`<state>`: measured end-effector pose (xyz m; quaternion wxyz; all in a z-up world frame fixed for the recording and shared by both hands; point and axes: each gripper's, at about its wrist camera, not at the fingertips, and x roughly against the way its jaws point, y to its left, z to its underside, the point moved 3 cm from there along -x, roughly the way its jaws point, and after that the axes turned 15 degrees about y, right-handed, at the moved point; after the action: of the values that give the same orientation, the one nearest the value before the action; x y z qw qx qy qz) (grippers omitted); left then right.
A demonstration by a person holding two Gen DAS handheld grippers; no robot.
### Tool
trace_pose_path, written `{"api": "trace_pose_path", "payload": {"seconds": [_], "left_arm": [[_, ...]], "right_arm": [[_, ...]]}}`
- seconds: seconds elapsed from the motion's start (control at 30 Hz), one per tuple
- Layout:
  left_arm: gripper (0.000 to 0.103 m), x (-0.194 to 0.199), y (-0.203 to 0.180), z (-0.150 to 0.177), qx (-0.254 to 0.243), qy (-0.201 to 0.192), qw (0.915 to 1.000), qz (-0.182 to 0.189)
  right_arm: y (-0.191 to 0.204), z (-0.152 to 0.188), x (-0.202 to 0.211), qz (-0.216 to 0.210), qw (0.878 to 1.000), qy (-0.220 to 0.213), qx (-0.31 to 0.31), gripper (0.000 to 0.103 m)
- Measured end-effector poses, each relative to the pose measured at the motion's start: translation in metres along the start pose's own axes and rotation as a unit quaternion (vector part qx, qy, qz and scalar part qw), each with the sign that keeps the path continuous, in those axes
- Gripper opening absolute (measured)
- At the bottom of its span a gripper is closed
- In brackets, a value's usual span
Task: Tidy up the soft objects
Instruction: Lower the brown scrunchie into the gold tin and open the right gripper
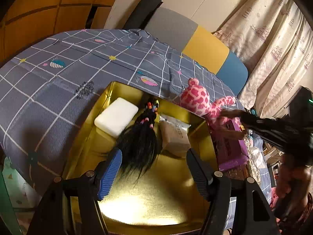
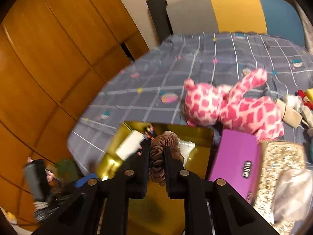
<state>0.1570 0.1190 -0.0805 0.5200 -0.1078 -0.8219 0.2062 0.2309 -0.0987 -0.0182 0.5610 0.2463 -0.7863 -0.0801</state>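
A gold box [image 1: 156, 199] lies open on the bed. Inside it are a white foam block [image 1: 116, 116], a black hair piece with coloured beads [image 1: 139, 139] and a flat beige packet [image 1: 175, 135]. My left gripper [image 1: 154, 164] is open and empty, low over the box by the hair's end. My right gripper [image 2: 157, 152] is shut on a brown scrunchie [image 2: 163, 156] and holds it above the gold box [image 2: 197, 135]. A pink spotted plush toy [image 1: 203, 102] lies on the bed beside the box; it also shows in the right wrist view [image 2: 230, 105].
A purple case [image 2: 236, 160] and a glittery gold pouch [image 2: 279, 166] lie right of the box. The grey checked bedspread [image 1: 68, 74] stretches behind. A wooden wardrobe [image 2: 49, 68] stands left, curtains [image 1: 273, 39] right. Small items [image 2: 299, 105] lie at far right.
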Motion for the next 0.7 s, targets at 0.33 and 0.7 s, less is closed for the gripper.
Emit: {"api": "trace_pose_path", "payload": {"seconds": [0.33,0.7], "left_arm": [[0.069,-0.006,0.007,0.015,0.007,0.017,0.9998,0.004],[0.068,-0.009,-0.001,0.018,-0.005,0.026,0.9996,0.003]], "right_arm": [[-0.012,-0.015,-0.058,0.112,0.993,0.022,0.011,0.03],[-0.003,0.003,-0.004,0.078,0.996,-0.04,0.007,0.045]]}}
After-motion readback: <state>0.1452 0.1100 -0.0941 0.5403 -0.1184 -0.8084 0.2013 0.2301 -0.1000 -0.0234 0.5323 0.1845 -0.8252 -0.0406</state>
